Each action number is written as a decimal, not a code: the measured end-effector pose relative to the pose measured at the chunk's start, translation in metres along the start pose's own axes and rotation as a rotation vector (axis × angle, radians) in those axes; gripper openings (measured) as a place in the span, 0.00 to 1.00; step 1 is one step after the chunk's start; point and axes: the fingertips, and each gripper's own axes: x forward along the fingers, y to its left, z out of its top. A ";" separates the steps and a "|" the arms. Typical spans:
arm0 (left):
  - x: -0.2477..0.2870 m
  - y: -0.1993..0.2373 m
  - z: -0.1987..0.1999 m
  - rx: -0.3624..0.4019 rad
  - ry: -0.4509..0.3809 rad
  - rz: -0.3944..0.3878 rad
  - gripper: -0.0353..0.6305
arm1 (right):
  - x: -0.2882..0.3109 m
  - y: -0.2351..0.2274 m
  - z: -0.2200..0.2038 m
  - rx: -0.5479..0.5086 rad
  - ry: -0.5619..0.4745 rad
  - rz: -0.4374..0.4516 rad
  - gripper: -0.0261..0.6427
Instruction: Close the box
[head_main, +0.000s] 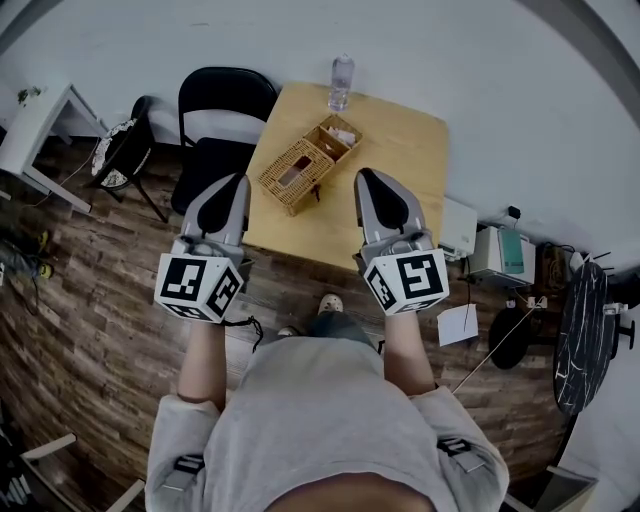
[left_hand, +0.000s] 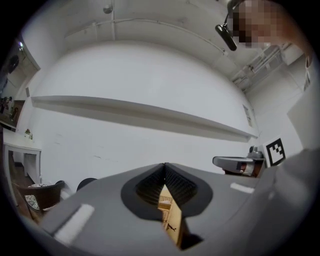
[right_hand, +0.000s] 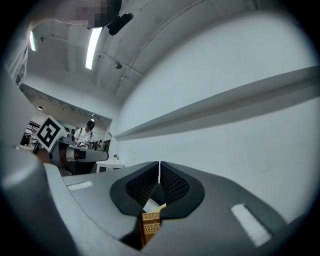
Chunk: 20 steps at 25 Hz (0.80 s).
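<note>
A wicker box (head_main: 308, 163) lies on the wooden table (head_main: 400, 150); its far section stands open with a pale item inside, while the near part shows a woven top. Both grippers hang in the air in front of the table's near edge, apart from the box. My left gripper (head_main: 238, 182) is shut with nothing in it, its tips touching (left_hand: 164, 167). My right gripper (head_main: 362, 176) is likewise shut and empty (right_hand: 159, 165). Through the slit under each pair of jaws a strip of the box (left_hand: 165, 201) (right_hand: 150, 222) shows.
A clear water bottle (head_main: 341, 82) stands at the table's far edge. A black chair (head_main: 225, 110) sits left of the table, with a white side table (head_main: 40, 130) further left. Boxes (head_main: 500, 255), a paper sheet (head_main: 458, 325) and cables lie on the floor at the right.
</note>
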 end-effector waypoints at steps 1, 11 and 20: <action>-0.005 0.001 0.003 -0.007 -0.008 0.003 0.14 | -0.003 0.002 0.002 -0.004 0.000 -0.005 0.06; -0.041 0.001 0.023 -0.027 -0.086 0.037 0.14 | -0.035 0.013 0.013 -0.033 -0.009 -0.059 0.06; -0.055 -0.002 0.029 0.008 -0.108 0.060 0.14 | -0.055 0.011 0.017 -0.062 -0.015 -0.118 0.06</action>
